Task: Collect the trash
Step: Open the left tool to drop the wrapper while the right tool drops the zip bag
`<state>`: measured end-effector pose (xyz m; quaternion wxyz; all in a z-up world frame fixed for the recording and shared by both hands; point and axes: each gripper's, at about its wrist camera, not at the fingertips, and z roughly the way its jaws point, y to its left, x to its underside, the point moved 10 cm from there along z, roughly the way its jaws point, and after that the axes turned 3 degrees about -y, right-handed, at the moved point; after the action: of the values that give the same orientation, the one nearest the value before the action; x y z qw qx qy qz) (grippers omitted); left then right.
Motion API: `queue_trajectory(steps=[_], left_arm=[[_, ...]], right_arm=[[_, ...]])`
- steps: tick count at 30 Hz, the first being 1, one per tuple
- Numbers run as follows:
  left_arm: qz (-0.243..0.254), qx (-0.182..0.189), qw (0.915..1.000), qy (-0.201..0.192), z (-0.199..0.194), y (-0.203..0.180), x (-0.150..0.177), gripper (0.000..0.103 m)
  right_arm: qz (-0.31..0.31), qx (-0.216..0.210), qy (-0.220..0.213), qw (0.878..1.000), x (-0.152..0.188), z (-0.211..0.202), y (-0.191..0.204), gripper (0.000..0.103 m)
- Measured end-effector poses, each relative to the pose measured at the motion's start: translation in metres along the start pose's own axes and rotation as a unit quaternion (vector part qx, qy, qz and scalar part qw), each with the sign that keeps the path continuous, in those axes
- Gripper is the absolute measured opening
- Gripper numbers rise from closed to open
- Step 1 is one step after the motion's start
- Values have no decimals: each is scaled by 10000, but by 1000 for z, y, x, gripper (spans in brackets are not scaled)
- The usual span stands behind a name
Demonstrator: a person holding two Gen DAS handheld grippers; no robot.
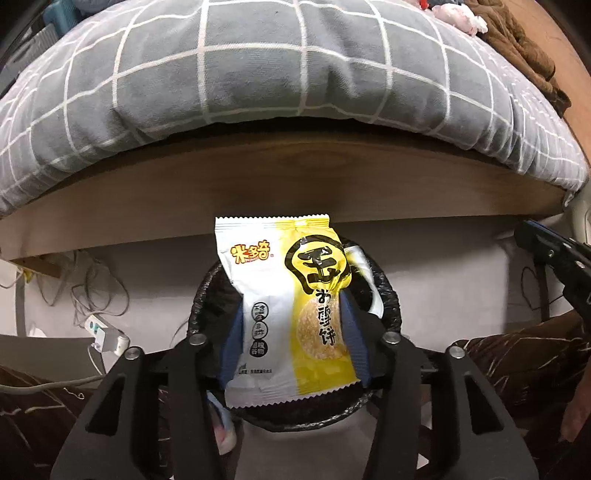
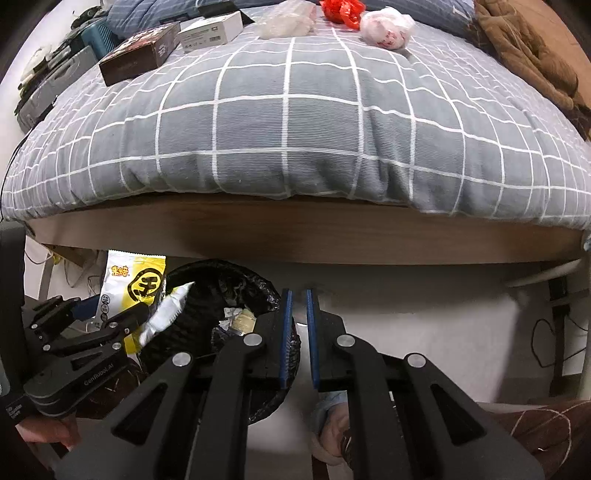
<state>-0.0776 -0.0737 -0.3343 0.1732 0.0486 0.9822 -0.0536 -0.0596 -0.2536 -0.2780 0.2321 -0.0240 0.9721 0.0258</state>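
**Snack wrapper over the bin at the foot of the bed**

A bed fills the upper half of both views, covered by a grey quilt [image 2: 295,122] crossed with white grid lines, which hangs over a brown wooden bed frame [image 2: 295,236]. On the quilt's far part lie a dark box [image 2: 138,51], a white box [image 2: 210,31], a crumpled red bag [image 2: 341,10] and a white plastic bag [image 2: 386,26]; brown clothing [image 2: 528,59] is heaped at the right edge. Beneath the frame the floor [image 2: 424,325] is pale, with loose cables [image 1: 92,291] and a white power strip [image 1: 105,332] lying at the left in the left wrist view.

A round bin lined with a black bag [image 2: 207,291] stands on the floor just in front of the bed, with scraps of paper inside. The left gripper [image 1: 295,325] points steeply down over it, with a white and yellow snack wrapper [image 1: 291,302] standing upright between its blue pads; whether the pads press on it cannot be told. The right gripper [image 2: 299,328] hangs beside the bin's right rim, its pads drawn close together with nothing between them.
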Motion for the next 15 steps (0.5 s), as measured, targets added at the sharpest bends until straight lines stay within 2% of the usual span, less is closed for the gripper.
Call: queue_trajectory(steps=[7, 11, 15], left_arm=[[3, -332, 9992, -200, -7, 25, -2, 83], [-187, -390, 9988, -249, -11, 47, 1, 93], [-332, -518, 9976, -311, -18, 70, 6, 96]], right_arm=[[-130, -223, 87, 9996, -1, 8, 25, 7], [-266, -401, 206, 9986, 3, 14, 48, 4], [-359, -607, 328, 9970, 8, 20, 73, 4]])
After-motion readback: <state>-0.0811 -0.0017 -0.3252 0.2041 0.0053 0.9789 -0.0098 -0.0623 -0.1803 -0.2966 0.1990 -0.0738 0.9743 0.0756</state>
